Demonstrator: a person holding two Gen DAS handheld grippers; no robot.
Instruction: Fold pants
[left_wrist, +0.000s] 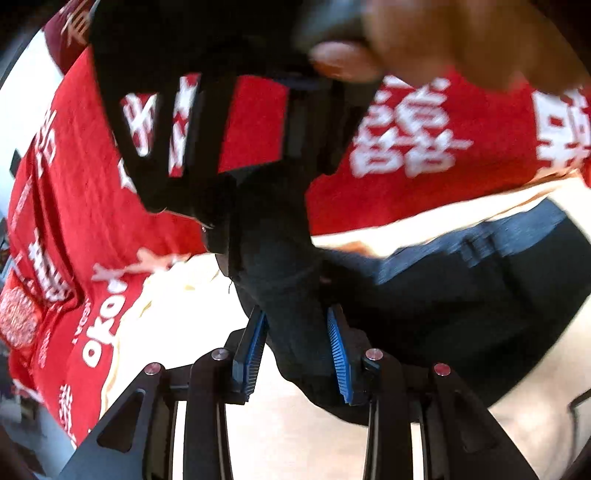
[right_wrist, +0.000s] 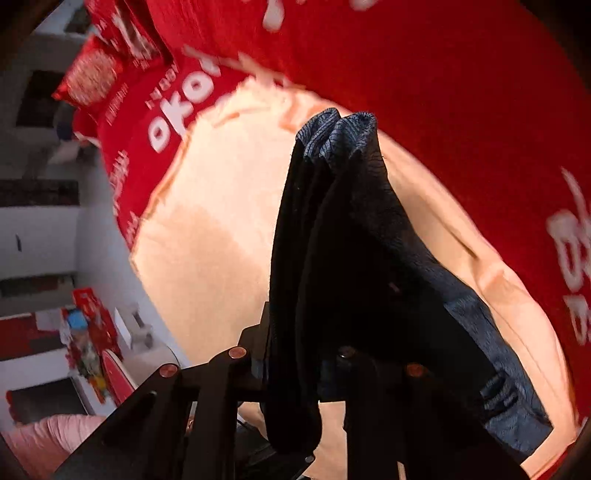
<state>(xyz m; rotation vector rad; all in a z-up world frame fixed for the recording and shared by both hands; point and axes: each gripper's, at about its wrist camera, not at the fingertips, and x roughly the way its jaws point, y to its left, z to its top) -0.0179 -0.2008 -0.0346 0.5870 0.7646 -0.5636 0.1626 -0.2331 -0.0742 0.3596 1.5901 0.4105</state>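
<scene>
Left wrist view: my left hand-held gripper (left_wrist: 297, 354) and right hand-held gripper (right_wrist: 295, 365) both clamp the dark denim pants (left_wrist: 424, 288); I should lower evenly, edges aligned.

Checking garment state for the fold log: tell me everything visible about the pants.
The pants are dark, near-black woven cloth with a lighter blue-grey inner face and what looks like a belt loop. They are bunched and lifted, not flat, above a cream and red printed bedcover. The left gripper pinches a fold between its blue-padded fingers. In the right wrist view the cloth drapes over the right gripper, hiding its fingers, with gathered edges pointing up.
</scene>
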